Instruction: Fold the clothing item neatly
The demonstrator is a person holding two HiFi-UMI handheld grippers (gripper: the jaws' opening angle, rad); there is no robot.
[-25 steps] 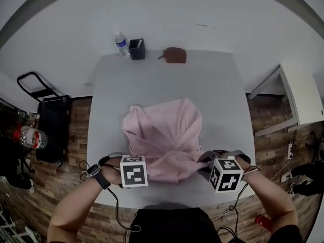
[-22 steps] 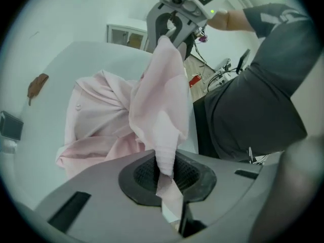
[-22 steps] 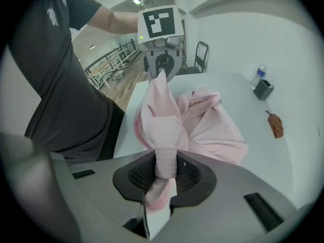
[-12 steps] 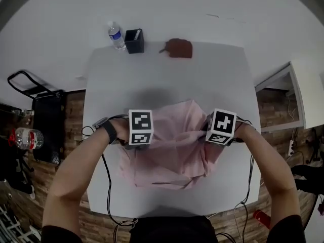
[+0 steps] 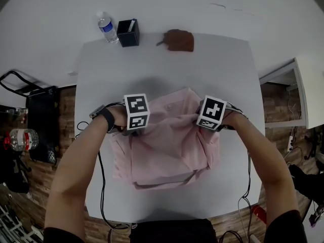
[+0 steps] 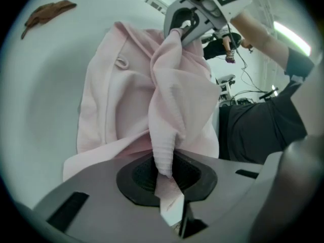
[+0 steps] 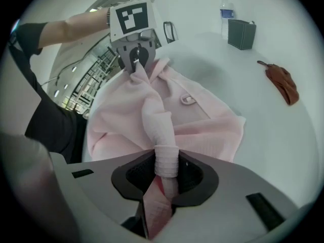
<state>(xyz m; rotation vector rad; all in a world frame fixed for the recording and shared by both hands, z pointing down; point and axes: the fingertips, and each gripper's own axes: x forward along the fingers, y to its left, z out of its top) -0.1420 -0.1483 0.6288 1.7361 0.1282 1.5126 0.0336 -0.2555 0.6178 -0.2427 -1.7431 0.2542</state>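
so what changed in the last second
The left hand-held gripper and right hand-held gripper, each pinching the pink garment, moved from the near edge of the table to its middle, laying it flatter. The right one's jaws have just been opening slightly, cloth still between them. The bottle, black box and brown item stayed.

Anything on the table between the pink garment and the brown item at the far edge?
Nothing. The head view shows only bare table between the pink garment and the brown item.

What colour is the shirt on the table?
The shirt is pale pink, plain with no pattern; the head view shows it best.
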